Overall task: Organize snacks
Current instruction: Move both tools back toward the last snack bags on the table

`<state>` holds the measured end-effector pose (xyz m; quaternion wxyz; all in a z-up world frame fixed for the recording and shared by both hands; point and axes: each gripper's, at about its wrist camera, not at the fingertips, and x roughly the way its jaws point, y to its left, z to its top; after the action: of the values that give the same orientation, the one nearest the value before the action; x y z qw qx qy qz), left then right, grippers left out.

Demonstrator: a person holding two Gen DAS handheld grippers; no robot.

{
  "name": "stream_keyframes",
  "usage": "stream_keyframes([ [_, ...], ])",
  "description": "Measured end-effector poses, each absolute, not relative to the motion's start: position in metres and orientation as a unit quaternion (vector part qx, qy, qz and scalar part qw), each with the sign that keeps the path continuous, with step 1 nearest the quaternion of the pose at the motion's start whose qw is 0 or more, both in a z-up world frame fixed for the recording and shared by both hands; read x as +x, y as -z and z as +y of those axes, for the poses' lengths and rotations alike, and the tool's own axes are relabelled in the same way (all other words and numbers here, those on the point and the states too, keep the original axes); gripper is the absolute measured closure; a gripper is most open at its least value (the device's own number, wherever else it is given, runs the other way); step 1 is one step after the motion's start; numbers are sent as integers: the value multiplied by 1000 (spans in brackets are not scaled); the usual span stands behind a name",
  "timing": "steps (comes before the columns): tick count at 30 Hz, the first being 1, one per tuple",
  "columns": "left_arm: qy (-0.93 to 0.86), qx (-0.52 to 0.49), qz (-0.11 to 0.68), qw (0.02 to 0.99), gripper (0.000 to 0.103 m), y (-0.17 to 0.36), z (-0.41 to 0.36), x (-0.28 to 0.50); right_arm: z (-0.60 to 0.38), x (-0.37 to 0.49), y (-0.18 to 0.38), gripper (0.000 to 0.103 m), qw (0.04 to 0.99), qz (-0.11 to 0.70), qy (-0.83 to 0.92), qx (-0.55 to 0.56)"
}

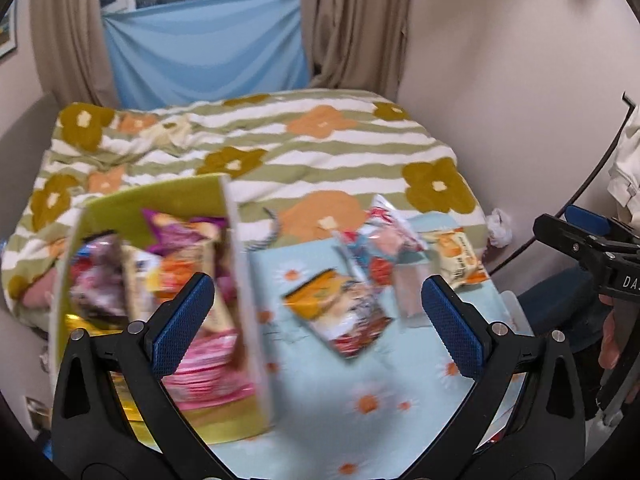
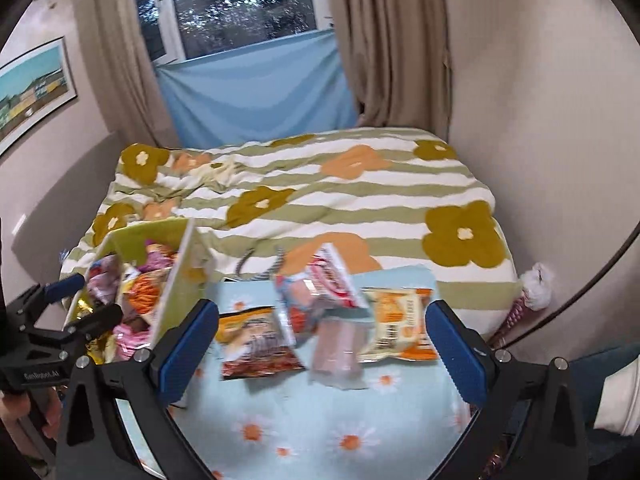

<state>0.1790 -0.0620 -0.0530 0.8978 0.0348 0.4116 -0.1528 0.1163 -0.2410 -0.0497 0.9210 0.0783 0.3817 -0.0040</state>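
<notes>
A green box [image 1: 120, 208] [image 2: 132, 240] full of snack packets stands at the left on a light blue daisy cloth [image 1: 360, 400] [image 2: 320, 420]. Loose on the cloth lie an orange-and-brown packet [image 1: 340, 312] [image 2: 256, 340], a red-and-blue packet [image 1: 384, 240] [image 2: 316, 292], a pale pink packet [image 2: 340, 348] and a cream-and-orange packet [image 1: 460, 256] [image 2: 400, 328]. My left gripper [image 1: 316, 320] is open and empty, above the cloth beside the box. My right gripper [image 2: 320, 352] is open and empty, over the loose packets. The views are blurred.
A bed with a striped, flowered cover [image 1: 280, 152] [image 2: 320, 192] lies behind the cloth. Walls stand at left and right, curtains and a window behind. The right gripper shows at the right edge of the left wrist view [image 1: 592, 248]; the left one at the left of the right wrist view [image 2: 60, 312].
</notes>
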Motion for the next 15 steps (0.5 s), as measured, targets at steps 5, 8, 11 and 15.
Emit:
stream_keyframes([
  [5,150,49,446,881,0,87,-125,192,-285,133,74,0,908,408,-7,93],
  [8,148,49,465,871,0,110,-152,198,-306,147,94,0,900,425,-15,98],
  [11,144,48,485,861,0,140,-178,205,-320,163,121,0,890,443,-29,104],
  [15,141,46,503,851,0,174,-201,213,-331,185,157,0,875,470,-47,111],
])
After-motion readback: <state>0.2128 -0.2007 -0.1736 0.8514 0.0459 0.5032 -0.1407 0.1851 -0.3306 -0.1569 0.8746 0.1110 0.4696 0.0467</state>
